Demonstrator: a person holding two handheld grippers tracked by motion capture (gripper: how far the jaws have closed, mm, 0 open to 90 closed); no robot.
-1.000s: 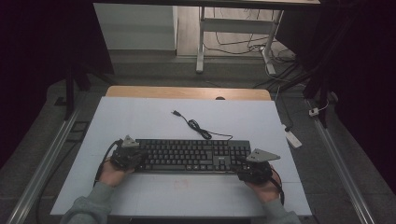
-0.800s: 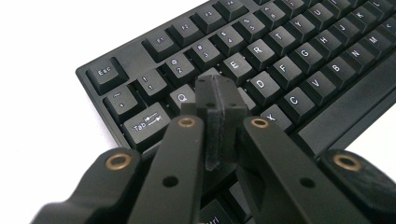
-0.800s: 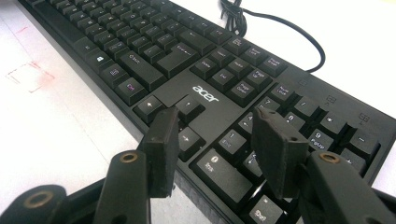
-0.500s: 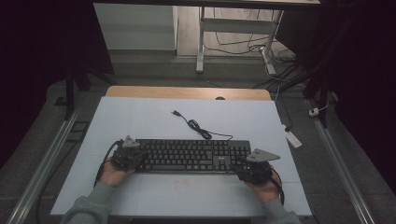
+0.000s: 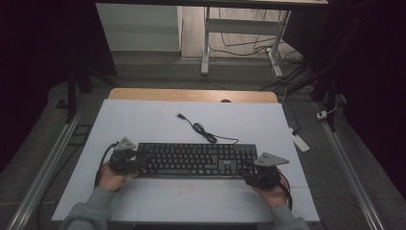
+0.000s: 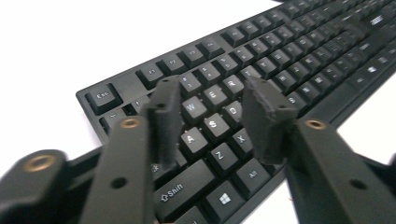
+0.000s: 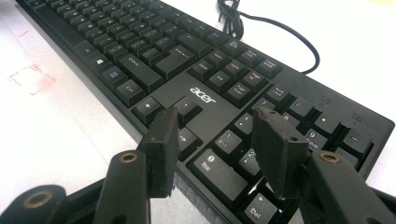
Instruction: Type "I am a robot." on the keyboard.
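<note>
A white bench (image 5: 143, 120) carries a keyboard (image 5: 191, 160) near its front edge; far half bare. The left claw (image 5: 136, 160), jaws just opening, and the right claw (image 5: 251, 175) gape over the keyboard's ends, gripping nothing.

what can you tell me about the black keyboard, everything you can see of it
The keyboard is a full-size black one, plastic by the look, with white key legends, a number pad and an acer logo above its arrow keys. It lies flat and lengthwise on the white table. Its thin black cable snakes away from its far edge to a loose plug. The left hand-held gripper hovers open over its left end, the right hand-held gripper open over the number pad end.
</note>
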